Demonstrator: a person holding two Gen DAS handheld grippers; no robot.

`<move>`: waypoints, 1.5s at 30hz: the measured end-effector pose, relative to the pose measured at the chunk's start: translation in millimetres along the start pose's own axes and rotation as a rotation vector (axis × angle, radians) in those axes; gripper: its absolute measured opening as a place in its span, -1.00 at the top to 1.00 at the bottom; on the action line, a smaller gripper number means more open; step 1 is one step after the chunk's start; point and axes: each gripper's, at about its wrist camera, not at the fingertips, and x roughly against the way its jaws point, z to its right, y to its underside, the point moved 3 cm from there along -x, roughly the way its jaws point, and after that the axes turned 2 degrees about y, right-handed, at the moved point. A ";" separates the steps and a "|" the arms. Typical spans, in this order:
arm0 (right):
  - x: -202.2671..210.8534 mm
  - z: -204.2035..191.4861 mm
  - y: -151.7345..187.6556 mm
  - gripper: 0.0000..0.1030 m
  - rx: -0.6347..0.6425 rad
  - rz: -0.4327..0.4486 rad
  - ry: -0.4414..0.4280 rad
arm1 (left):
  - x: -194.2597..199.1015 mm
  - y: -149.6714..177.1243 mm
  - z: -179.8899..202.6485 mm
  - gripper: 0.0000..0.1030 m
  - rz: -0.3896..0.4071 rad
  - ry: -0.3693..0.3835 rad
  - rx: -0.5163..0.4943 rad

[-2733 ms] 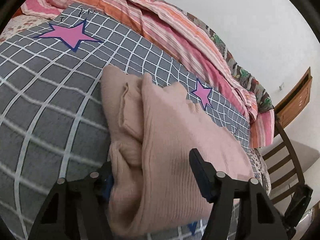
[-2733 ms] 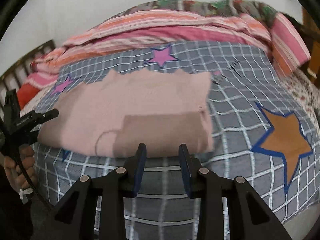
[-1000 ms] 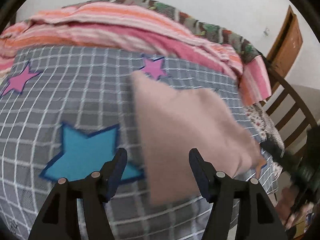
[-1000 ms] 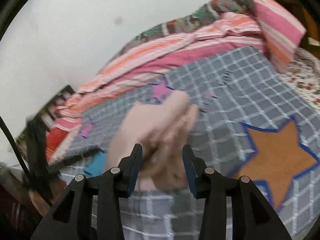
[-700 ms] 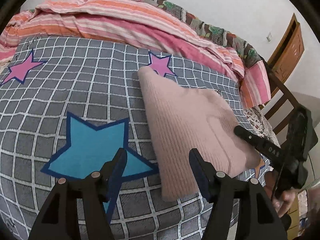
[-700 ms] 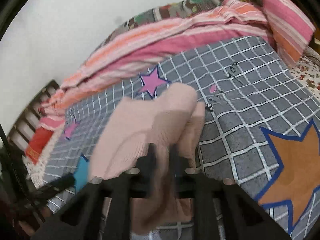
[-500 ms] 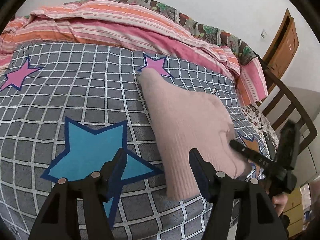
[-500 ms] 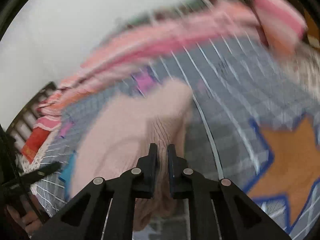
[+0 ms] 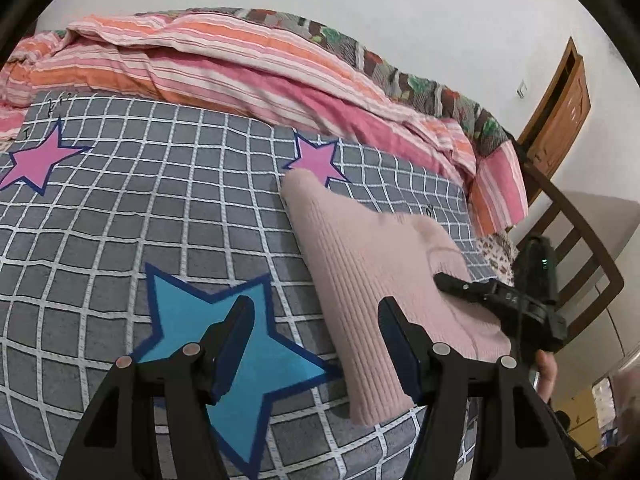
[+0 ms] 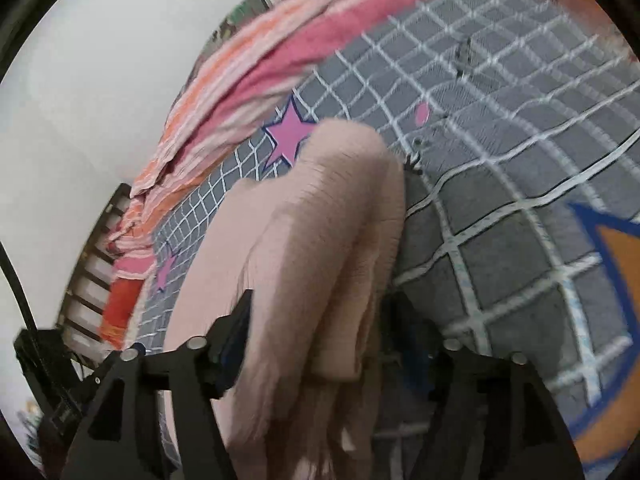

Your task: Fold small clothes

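- Left wrist view: the bed (image 9: 120,216), under a grey checked cover with coloured stars, fills the frame, with a striped quilt (image 9: 240,68) bunched along its far side.
- The pink sweater (image 9: 372,276) lies folded on the cover as a long narrow bundle. Its long axis runs from the near edge of the bed away toward a small pink star (image 9: 316,162), slanting left as it goes.
- The left hand-held gripper (image 9: 316,340) hovers near the bundle's near end, mostly over the blue star (image 9: 228,340); its jaws stand apart with nothing between the pads, and the sweater lies just to its right.
- The right hand-held gripper (image 10: 320,332) is the nearer one: in the right wrist view the bundle's stacked layers (image 10: 320,240) run straight out between its fingers, so it points along the long axis.
- Its jaws have just been opening; they now stand apart on either side of the folds, and no pad appears to press the cloth, though the picture is blurred.
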 end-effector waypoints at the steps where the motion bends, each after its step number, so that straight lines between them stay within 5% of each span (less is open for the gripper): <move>1: -4.0 -0.5 -1.0 -0.34 0.004 -0.009 -0.004 | 1.2 -0.2 -2.8 -0.20 0.005 0.002 0.006; 4: -15.1 -5.0 -4.8 -0.32 0.010 -0.046 -0.009 | 3.5 0.2 -11.3 -0.20 0.015 0.008 0.031; 7: -20.6 -10.4 -6.9 0.09 -0.011 -0.072 -0.028 | 5.6 0.6 -18.0 -0.20 0.016 0.020 0.067; 10: -9.1 -20.8 -8.4 0.28 0.004 -0.043 -0.027 | 13.4 -0.3 -25.0 -0.20 0.027 0.016 0.085; 15: 33.0 -56.5 -17.9 0.33 0.009 0.050 -0.049 | 35.6 -3.4 -41.8 -0.20 0.052 -0.046 0.093; 25: 65.3 -166.5 -29.3 0.35 0.192 0.181 0.135 | 62.4 2.7 -75.3 -0.20 0.095 -0.033 0.164; 32: 13.6 -193.0 -48.6 0.36 0.110 0.117 -0.020 | 62.3 4.9 -87.9 -0.20 0.093 -0.043 0.159; 37: -43.1 -166.0 -45.9 0.34 -0.031 0.047 -0.269 | 52.7 8.5 -100.5 -0.20 0.066 -0.070 0.151; 42: -93.7 -97.5 -25.5 0.23 -0.002 -0.078 0.011 | 32.3 18.3 -91.9 -0.20 0.011 -0.056 0.076; 45: -76.1 -81.4 -23.3 0.12 0.054 -0.048 -0.011 | 14.9 26.5 -73.4 -0.20 -0.046 -0.061 -0.017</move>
